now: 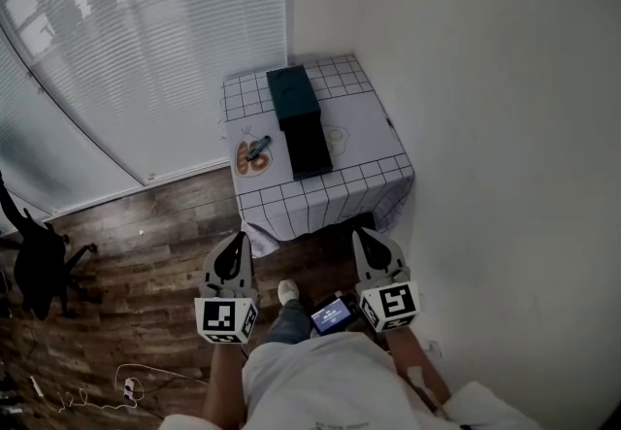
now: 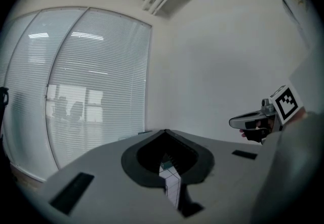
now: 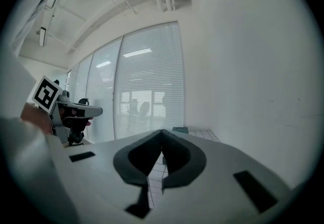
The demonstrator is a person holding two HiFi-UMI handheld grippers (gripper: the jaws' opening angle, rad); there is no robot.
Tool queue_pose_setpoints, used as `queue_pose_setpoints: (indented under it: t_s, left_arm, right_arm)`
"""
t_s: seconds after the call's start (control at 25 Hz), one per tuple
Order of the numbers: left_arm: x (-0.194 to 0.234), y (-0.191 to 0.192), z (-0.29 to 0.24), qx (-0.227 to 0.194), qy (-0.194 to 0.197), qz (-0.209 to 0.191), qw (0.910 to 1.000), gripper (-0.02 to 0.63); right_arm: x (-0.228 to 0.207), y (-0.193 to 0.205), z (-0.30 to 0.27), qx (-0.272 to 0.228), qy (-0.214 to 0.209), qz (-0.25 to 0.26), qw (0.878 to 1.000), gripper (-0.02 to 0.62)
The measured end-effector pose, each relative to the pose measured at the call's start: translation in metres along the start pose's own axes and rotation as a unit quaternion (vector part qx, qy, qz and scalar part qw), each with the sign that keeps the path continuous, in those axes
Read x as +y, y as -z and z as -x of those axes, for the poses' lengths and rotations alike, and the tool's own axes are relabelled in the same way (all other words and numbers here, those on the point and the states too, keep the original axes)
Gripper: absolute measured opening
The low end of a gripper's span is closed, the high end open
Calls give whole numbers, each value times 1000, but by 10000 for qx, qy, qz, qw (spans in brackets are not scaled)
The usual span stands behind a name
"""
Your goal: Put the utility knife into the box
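Note:
A dark utility knife (image 1: 257, 148) lies on an orange patterned mat (image 1: 250, 162) at the left side of a small table (image 1: 374, 132) covered with a white checked cloth. Beside it, at the table's middle, stands the dark box (image 1: 309, 148) with its teal lid (image 1: 293, 93) folded back. My left gripper (image 1: 238, 237) and right gripper (image 1: 363, 233) hang side by side over the floor, short of the table's near edge, both shut and empty. In the left gripper view the jaws of the left gripper (image 2: 165, 131) meet; the right gripper (image 3: 162, 131) shows the same in its own view.
A white wall (image 1: 505, 127) runs along the table's right side and a blind-covered window (image 1: 136, 40) stands behind it. A black chair (image 1: 39, 268) and loose cables (image 1: 126, 387) are on the wooden floor at the left. My shoe (image 1: 287, 292) is between the grippers.

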State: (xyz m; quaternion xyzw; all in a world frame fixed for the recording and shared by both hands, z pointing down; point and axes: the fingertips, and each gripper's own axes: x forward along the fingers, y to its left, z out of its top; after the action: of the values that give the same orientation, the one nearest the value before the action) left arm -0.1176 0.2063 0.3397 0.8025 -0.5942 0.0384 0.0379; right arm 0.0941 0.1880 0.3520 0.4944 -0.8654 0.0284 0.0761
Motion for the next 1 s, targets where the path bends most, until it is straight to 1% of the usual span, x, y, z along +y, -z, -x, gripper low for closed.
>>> queue_pose_setpoints:
  t_s: [0.28, 0.52, 0.8, 1.0]
  left_arm:
    - [37, 2, -51, 99, 17, 19, 9999, 6]
    - [69, 8, -84, 180, 60, -119, 9997, 6]
    - [91, 18, -115, 304, 191, -236, 9991, 6]
    - [97, 27, -131, 413, 276, -196, 9986, 6]
  right_arm:
    - [-13, 0, -57, 113, 70, -48, 9999, 6]
    - [-19, 0, -95, 192, 185, -87, 9996, 6]
    - [-28, -1, -114, 195, 453, -166, 9986, 6]
    - [-37, 2, -119, 225, 604, -250, 9976, 6]
